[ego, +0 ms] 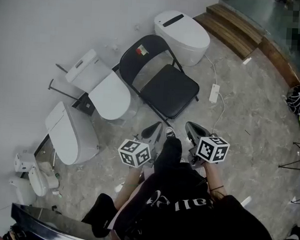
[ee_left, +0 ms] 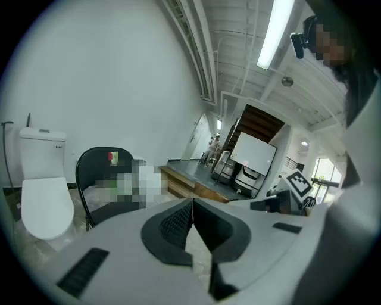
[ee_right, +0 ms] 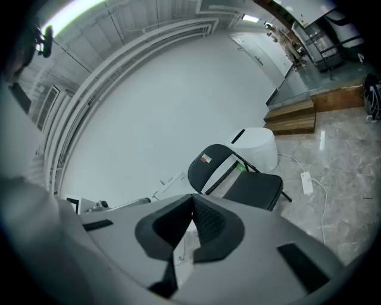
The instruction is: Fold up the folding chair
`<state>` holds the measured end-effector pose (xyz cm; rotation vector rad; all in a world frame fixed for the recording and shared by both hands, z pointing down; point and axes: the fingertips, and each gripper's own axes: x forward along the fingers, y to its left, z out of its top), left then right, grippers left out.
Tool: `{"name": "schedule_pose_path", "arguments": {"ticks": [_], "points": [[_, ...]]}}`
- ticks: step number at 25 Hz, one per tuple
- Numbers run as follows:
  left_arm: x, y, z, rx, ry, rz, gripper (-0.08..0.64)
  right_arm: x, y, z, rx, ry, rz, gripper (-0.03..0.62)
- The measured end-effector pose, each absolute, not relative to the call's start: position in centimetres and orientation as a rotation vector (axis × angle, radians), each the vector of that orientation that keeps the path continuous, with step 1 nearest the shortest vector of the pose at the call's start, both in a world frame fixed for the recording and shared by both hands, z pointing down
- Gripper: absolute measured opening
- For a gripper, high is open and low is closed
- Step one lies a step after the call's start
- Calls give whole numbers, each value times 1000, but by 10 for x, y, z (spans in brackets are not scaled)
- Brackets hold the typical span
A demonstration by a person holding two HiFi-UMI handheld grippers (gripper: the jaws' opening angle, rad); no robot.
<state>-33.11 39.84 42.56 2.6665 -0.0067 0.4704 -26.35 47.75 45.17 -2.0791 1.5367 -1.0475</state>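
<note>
A black folding chair (ego: 162, 80) stands unfolded on the stone floor, its back toward the white wall and its seat (ego: 170, 90) toward me. It also shows in the left gripper view as the chair (ee_left: 101, 173) and in the right gripper view as the chair (ee_right: 241, 179). My left gripper (ego: 153, 130) hangs shut and empty just short of the seat's front edge. My right gripper (ego: 194, 130) is also shut and empty, beside the seat's front right corner. Neither touches the chair. The left jaws (ee_left: 191, 208) and right jaws (ee_right: 191, 202) meet tip to tip.
Several white toilets stand around the chair: one (ego: 182, 36) behind it, two (ego: 99, 86) (ego: 69, 133) to its left. A white power adapter (ego: 214, 93) with cable lies on the floor at right. Wooden steps (ego: 240, 31) run along the far right. A black bag (ego: 297, 99) sits by the right edge.
</note>
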Motion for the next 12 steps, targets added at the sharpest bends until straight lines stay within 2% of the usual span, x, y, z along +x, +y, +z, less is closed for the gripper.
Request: {"name": "schedule_pose_path", "arguments": {"ticks": [12], "points": [[-250,303,434,2683,-33,456,5,-175,397,467,-2109,1537,-1070,12]]}}
